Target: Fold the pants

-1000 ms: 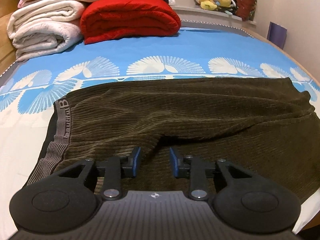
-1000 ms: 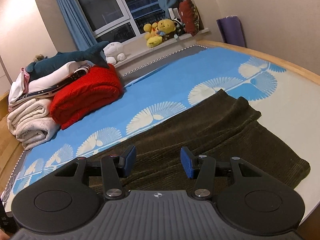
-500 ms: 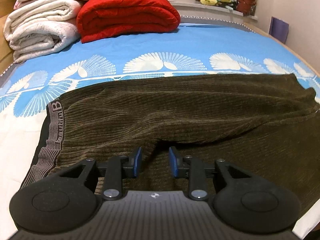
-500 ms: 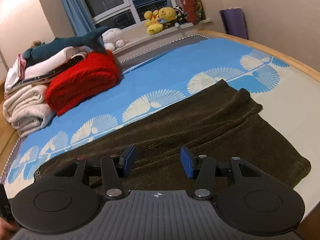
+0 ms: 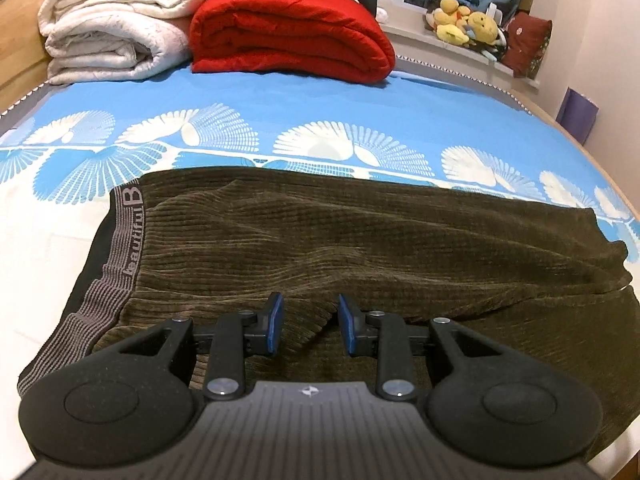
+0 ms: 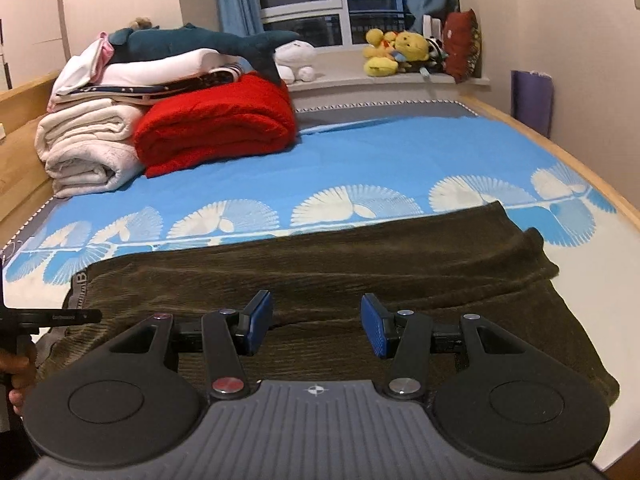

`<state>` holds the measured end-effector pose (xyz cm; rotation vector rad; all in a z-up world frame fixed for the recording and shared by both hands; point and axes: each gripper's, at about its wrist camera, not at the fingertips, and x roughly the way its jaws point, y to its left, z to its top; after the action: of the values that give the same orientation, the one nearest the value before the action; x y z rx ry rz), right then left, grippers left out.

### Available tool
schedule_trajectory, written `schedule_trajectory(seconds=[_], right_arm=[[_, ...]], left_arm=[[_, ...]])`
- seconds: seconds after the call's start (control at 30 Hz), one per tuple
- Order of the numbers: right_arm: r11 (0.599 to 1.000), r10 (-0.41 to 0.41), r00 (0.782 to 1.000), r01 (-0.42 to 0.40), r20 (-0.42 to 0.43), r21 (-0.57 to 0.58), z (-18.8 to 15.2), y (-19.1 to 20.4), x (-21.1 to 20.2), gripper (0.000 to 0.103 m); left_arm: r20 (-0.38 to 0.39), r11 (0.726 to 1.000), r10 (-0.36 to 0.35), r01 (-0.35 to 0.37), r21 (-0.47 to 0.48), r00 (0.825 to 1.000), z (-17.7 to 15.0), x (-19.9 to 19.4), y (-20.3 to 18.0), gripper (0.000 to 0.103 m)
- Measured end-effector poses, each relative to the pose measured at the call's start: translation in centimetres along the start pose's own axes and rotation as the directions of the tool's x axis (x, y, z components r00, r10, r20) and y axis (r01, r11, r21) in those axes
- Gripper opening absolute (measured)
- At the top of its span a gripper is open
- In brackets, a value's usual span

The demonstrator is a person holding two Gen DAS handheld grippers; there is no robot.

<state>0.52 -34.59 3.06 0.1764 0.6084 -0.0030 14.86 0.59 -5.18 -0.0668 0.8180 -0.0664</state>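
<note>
Pants (image 5: 360, 248): dark olive corduroy, lying flat across the near part of the bed (image 5: 320, 120), lengthwise left to right. Waistband (image 5: 120, 264) with grey lettered elastic at the left; leg ends at the right (image 6: 532, 264). One leg appears laid over the other: an upper layer's edge runs diagonally toward the right, and a lower layer shows beyond it at the near right. Judgement: the lengthwise fold, leg onto leg, looks done; the crosswise folds, bringing hems toward the waistband, are still left. Some loose ridges remain in the cloth near the crotch.

Left gripper (image 5: 310, 328): over the near edge of the pants, close to the waistband end. Fingers parted by a moderate gap, nothing between them; a raised wrinkle of cloth lies just beyond the tips. Whether the tips touch the cloth, cannot tell.

Right gripper (image 6: 316, 326): over the near edge nearer the middle of the pants. Fingers spread wider than the left pair, holding nothing. In this view the person's left hand (image 6: 18, 372) shows at the far left edge, on the other tool.

Surroundings: blue bed cover with white fan shapes. At the far left, a folded red blanket (image 5: 288, 36) beside a stack of white blankets (image 5: 112, 28), a plush shark (image 6: 200, 42) on top. Yellow plush toys (image 6: 396, 54) on the window sill (image 6: 380, 78). A purple mat (image 6: 532, 100) stands at the far right by the wall.
</note>
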Motion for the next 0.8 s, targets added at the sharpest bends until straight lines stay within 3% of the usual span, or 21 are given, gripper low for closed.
schedule_trajectory(seconds=[0.23,0.4,0.6,0.8], right_arm=[[0.999,-0.003,0.999,0.001,0.039,0.048,0.1,0.6,-1.1,0.051],[0.994,-0.022,0.989,0.005,0.149,0.113,0.8,-0.2,-3.8,0.051],[0.995,-0.077,0.97,0.06,0.229,0.082,2.1,-2.1,-6.7,0.051],[0.978,-0.089,0.962,0.036,0.257,0.205,1.5,-4.5,-7.3,0.051]], left_arm=[[0.029,1.0,-0.014,0.015,-0.019,0.999,0.1,-1.2,0.7,0.033],[0.049,1.0,-0.019,0.019,-0.007,0.999,0.1,-1.8,0.6,0.033],[0.059,1.0,-0.014,0.014,0.014,0.998,-0.2,-2.2,0.3,0.033],[0.058,1.0,-0.005,0.003,0.026,0.998,-0.3,-2.1,0.0,0.033]])
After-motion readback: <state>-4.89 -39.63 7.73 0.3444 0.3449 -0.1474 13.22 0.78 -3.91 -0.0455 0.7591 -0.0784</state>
